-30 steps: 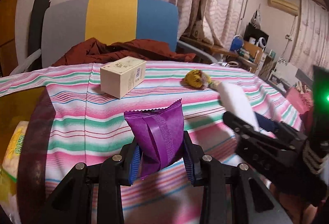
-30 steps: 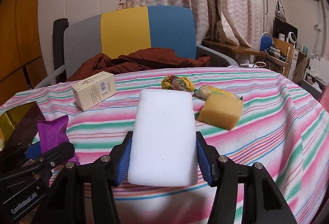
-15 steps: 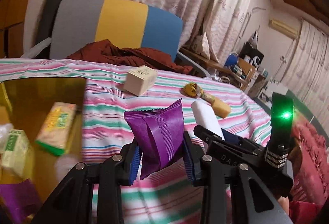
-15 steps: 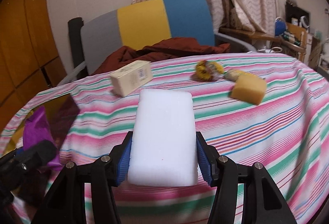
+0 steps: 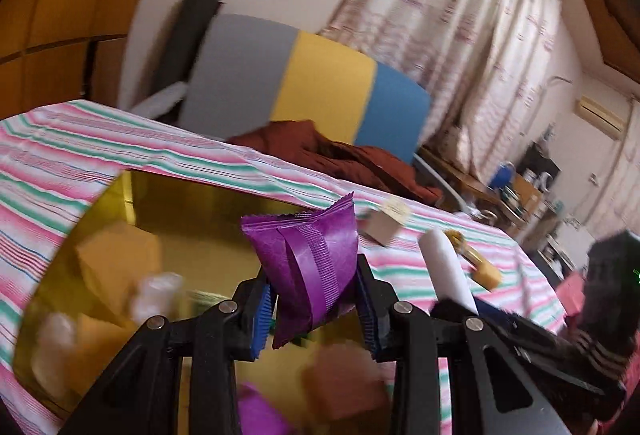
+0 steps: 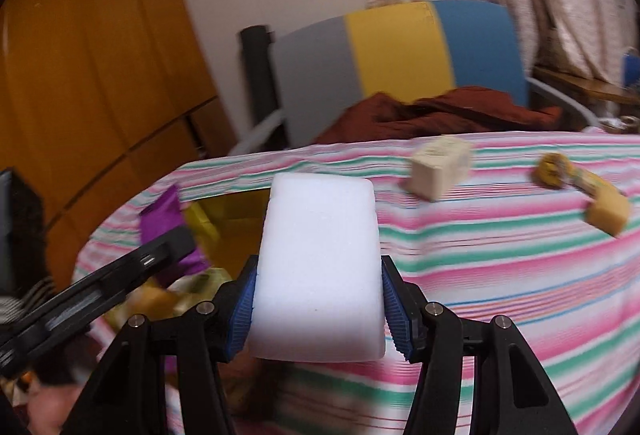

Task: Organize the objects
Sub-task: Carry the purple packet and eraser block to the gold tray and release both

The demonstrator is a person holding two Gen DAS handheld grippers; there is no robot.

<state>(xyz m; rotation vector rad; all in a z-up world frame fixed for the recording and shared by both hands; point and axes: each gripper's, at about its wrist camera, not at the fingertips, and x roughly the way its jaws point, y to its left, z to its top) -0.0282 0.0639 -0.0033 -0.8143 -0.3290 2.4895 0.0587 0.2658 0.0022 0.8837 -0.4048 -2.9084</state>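
My left gripper (image 5: 314, 309) is shut on a purple snack packet (image 5: 312, 267) and holds it above a yellow bin (image 5: 192, 219) sunk in the striped table. The bin holds several blurred packets and blocks. My right gripper (image 6: 318, 309) is shut on a white foam block (image 6: 320, 267) and hovers at the bin's right edge (image 6: 232, 207). The left gripper with the purple packet (image 6: 164, 219) shows at the left of the right wrist view. The white block (image 5: 444, 267) shows to the right in the left wrist view.
On the striped tablecloth (image 6: 500, 255) lie a cream carton (image 6: 440, 171), a yellow crumpled wrapper (image 6: 554, 171) and a yellow sponge (image 6: 608, 211). Behind the table stands a grey, yellow and blue chair (image 6: 400, 59) with a brown cloth (image 6: 432, 115). Wooden panels are at the left.
Both grippers have swung left, from over the tablecloth to the yellow bin, each still holding its object. The bin's inside has come into view.
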